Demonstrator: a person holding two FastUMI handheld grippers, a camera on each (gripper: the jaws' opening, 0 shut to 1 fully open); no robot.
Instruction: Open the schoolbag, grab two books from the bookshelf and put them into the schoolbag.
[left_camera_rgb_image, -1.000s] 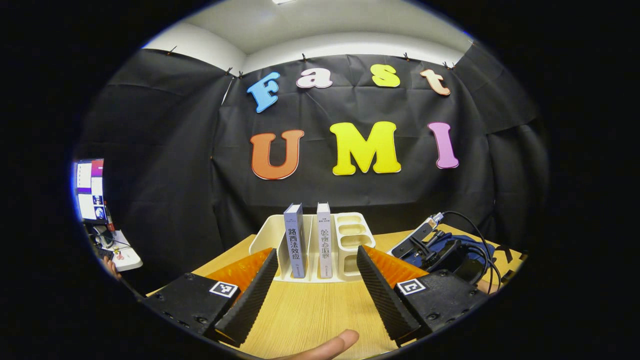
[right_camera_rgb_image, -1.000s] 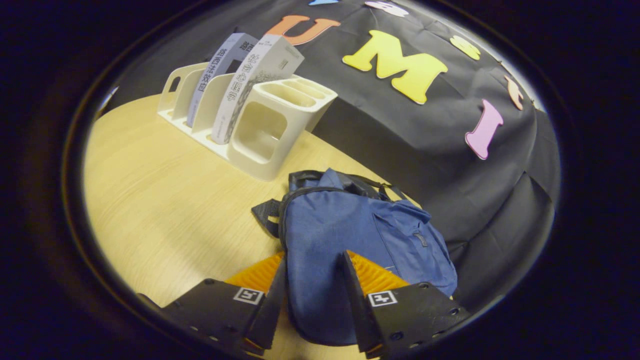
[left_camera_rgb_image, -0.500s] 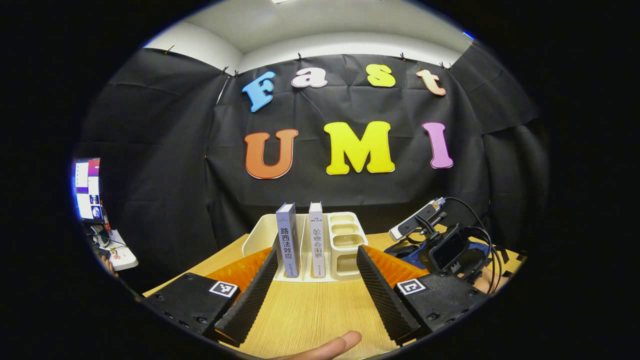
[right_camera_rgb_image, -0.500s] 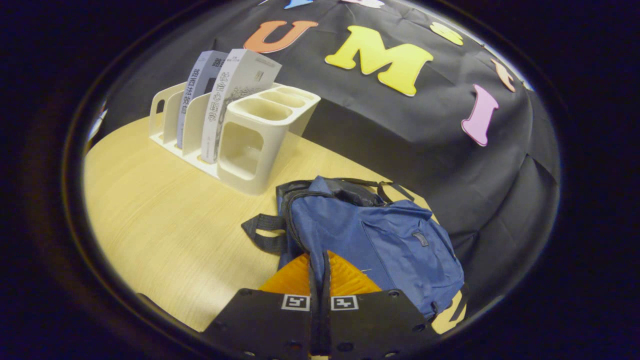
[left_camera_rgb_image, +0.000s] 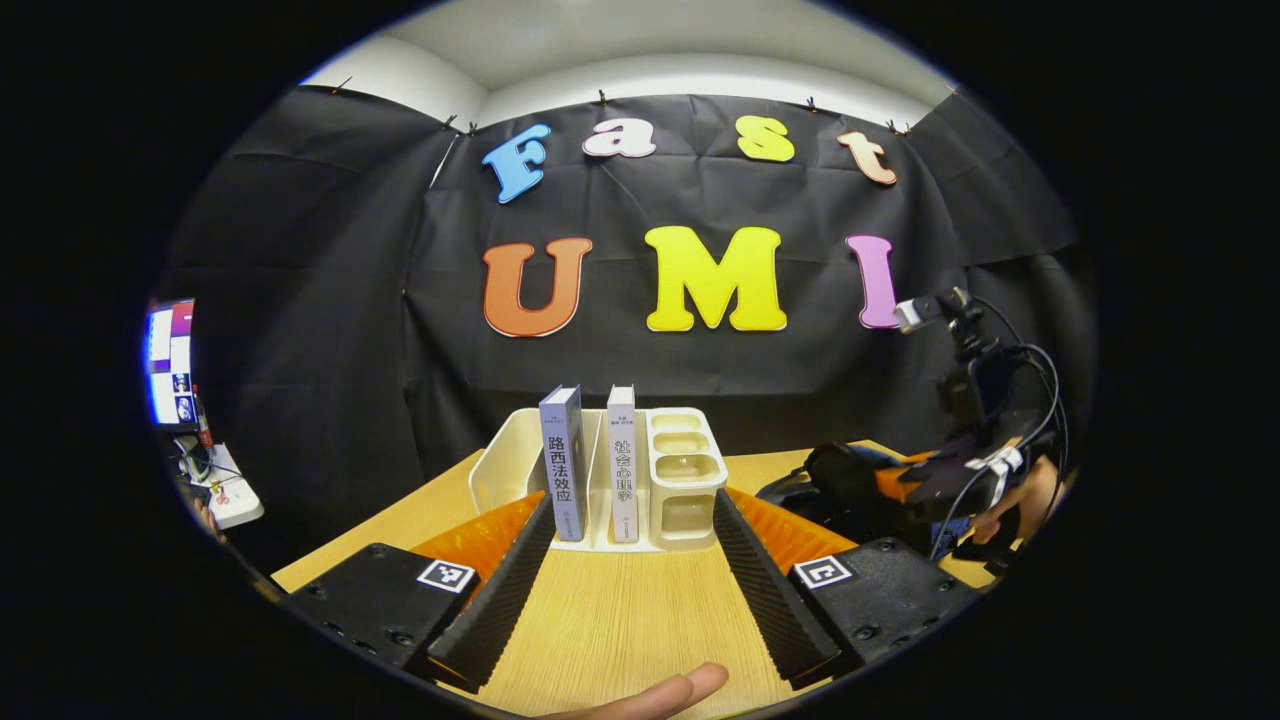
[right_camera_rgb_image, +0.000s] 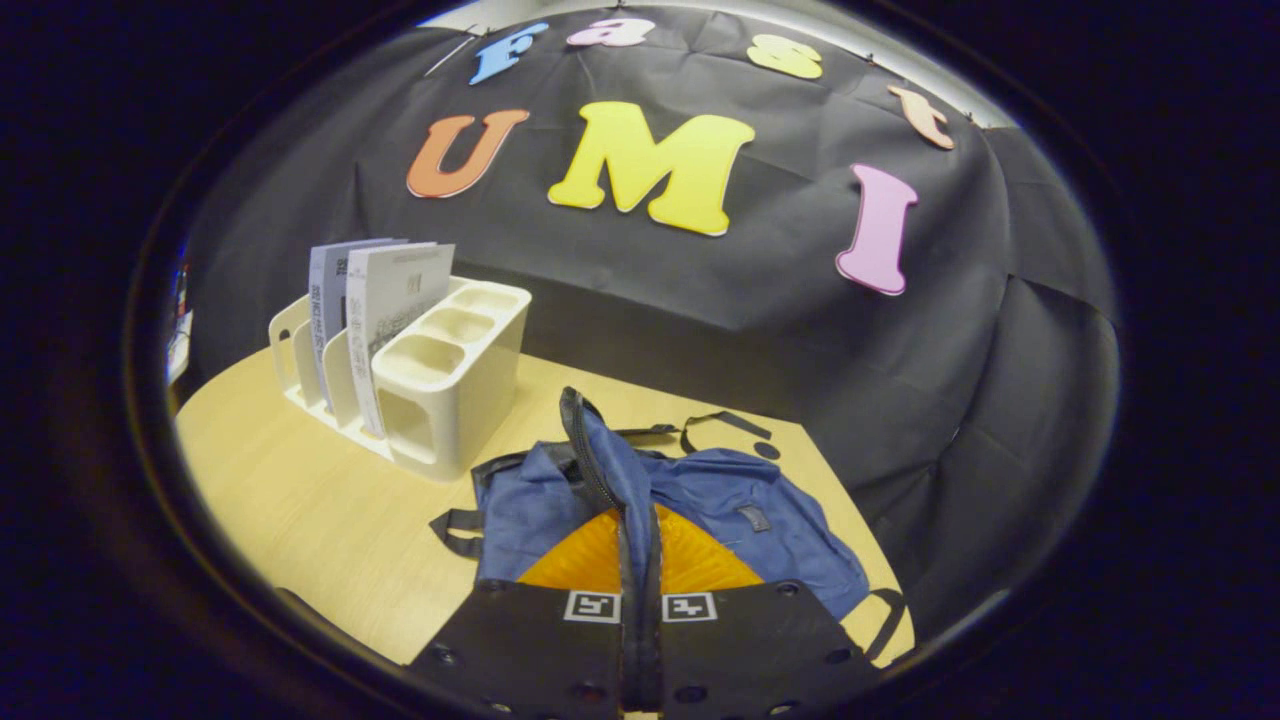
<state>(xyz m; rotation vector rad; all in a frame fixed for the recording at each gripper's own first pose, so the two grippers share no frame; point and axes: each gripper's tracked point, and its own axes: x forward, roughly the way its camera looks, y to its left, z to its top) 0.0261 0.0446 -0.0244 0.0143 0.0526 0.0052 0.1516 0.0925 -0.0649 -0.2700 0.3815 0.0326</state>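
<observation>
A white bookshelf (left_camera_rgb_image: 680, 470) stands on the wooden table (left_camera_rgb_image: 620, 620) with two grey upright books (left_camera_rgb_image: 562, 462) in its slots. My left gripper (left_camera_rgb_image: 632, 500) is open, short of the shelf, its fingers either side of the books and apart from them. In the right gripper view, the blue schoolbag (right_camera_rgb_image: 760, 510) lies right of the bookshelf (right_camera_rgb_image: 450, 380). My right gripper (right_camera_rgb_image: 637, 512) is shut on the bag's zipper edge (right_camera_rgb_image: 590, 450), pulling it up as a raised flap. The left gripper view has that gripper (left_camera_rgb_image: 950, 470) and the hand holding it over the bag (left_camera_rgb_image: 835, 478).
A lit monitor (left_camera_rgb_image: 170, 360) and a white device (left_camera_rgb_image: 235, 500) sit off the table's left side. A fingertip (left_camera_rgb_image: 660, 690) shows at the bottom edge between my left fingers. The table's right edge (right_camera_rgb_image: 850, 520) runs close behind the bag. Cables hang from the right gripper.
My right gripper went from open over the bag to shut on its zipper edge, then lifted, raising a flap. My left gripper stayed open and barely moved.
</observation>
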